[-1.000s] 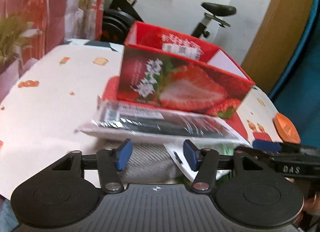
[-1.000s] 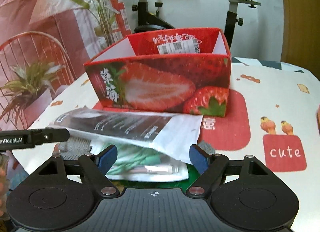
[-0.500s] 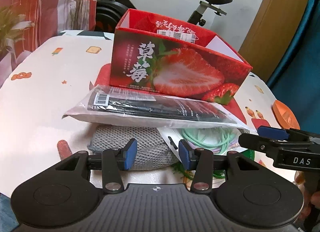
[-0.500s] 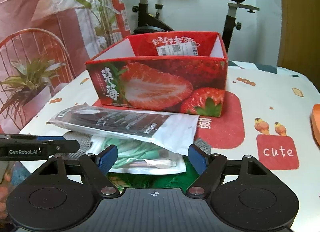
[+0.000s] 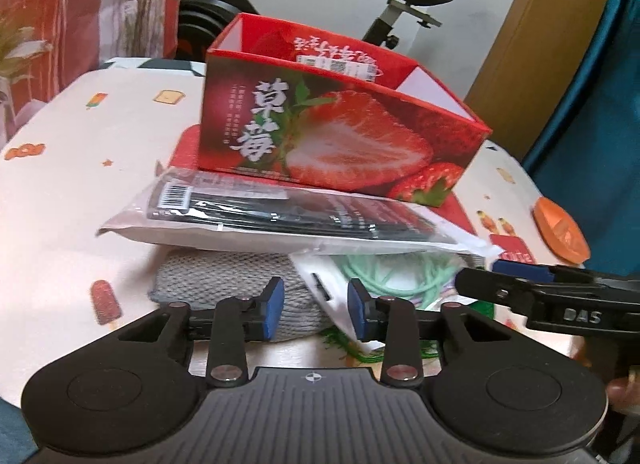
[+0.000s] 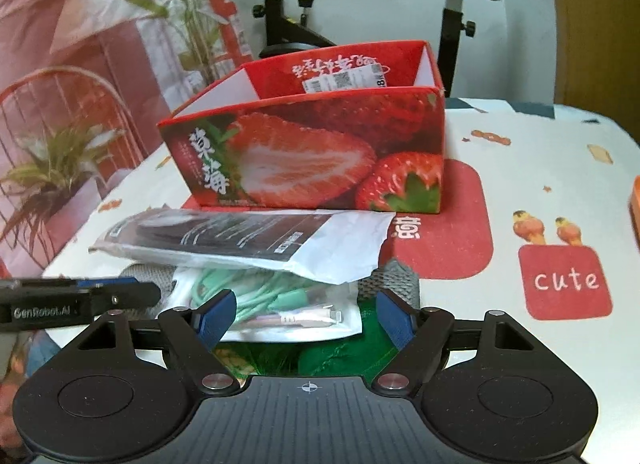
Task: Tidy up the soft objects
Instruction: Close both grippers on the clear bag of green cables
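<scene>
pile: soft stuff is stacked on the bench [image 6: 540,183] right in front of the strawberry box [image 6: 312,159]. A flat black packet [image 5: 280,215] sits on top, grey knit cloth [image 5: 240,284] and a clear bag of mint-green cable [image 6: 280,304] under it, something green at the very bottom

box: open top, looks like the drop-off spot, so probably why the pile sits just beside it

left hand-held gripper [image 5: 316,308]: jaws have just been closing in, now narrow, with the grey knit edge between the pads; can't tell if they actually press it yet

right hand-held gripper [image 6: 306,316]: spread wide around the cable bag, not pinching

my guess: left grabs the knit first
</scene>
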Action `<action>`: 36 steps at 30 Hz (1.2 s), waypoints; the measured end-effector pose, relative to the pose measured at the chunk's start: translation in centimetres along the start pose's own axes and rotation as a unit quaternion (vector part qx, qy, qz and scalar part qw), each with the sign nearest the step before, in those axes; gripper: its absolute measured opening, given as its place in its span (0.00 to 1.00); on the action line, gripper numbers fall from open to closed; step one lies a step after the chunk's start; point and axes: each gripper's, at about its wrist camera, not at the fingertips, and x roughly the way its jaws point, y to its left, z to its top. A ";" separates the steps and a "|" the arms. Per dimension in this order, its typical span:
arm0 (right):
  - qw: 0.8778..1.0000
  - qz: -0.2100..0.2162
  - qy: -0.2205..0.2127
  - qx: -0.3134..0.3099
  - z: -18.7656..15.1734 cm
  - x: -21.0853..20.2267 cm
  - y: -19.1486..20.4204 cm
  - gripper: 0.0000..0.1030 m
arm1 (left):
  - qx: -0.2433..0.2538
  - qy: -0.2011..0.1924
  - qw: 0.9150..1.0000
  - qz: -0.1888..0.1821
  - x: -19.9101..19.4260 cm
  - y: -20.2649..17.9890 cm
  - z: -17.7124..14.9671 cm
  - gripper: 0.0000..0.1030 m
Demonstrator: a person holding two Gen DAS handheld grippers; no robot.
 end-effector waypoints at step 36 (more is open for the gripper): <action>0.999 0.023 0.003 -0.033 -0.2 3.4 -0.3 0.53 | -0.104 0.061 0.988 -0.094 4.3 1.3 -1.0 0.44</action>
